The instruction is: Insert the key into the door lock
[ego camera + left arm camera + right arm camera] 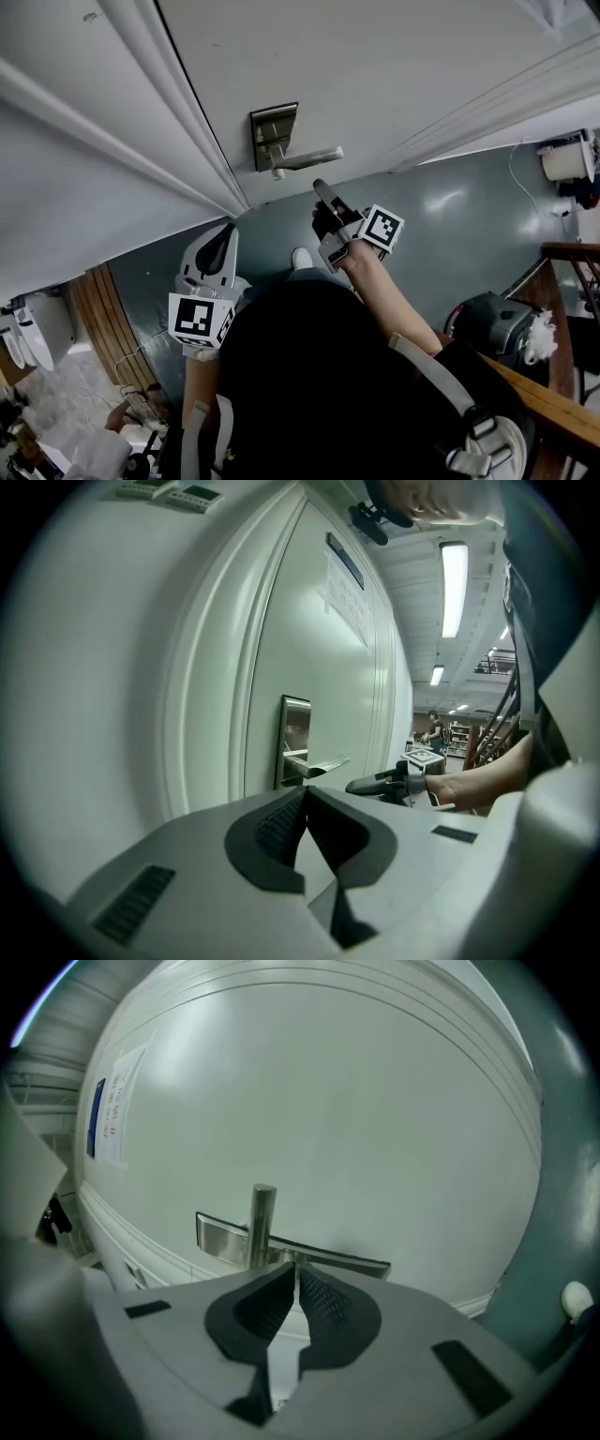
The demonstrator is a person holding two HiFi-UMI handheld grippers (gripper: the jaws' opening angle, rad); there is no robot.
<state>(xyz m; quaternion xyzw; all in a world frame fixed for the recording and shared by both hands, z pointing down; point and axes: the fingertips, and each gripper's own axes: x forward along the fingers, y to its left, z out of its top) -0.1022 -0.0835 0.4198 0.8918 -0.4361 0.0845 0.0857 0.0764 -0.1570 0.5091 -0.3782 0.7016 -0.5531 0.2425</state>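
A steel lock plate (273, 134) with a lever handle (311, 157) sits on the white door (375, 66). My right gripper (323, 192) is raised just below the lever and points at it. Its jaws are shut, and no key shows between them. In the right gripper view, the right gripper (294, 1267) lines up under the lever (328, 1256) and beside the plate (217, 1235). My left gripper (225, 246) hangs lower left by the door frame, shut and empty. In the left gripper view, the left gripper (305, 797) faces the plate (295, 733) from the side.
The door frame moulding (187, 131) runs diagonally left of the lock. Grey-green floor (459, 216) lies below the door. A dark machine (492, 323) and a wooden rail (553, 398) stand at the right. A paper notice (347, 583) hangs higher on the door.
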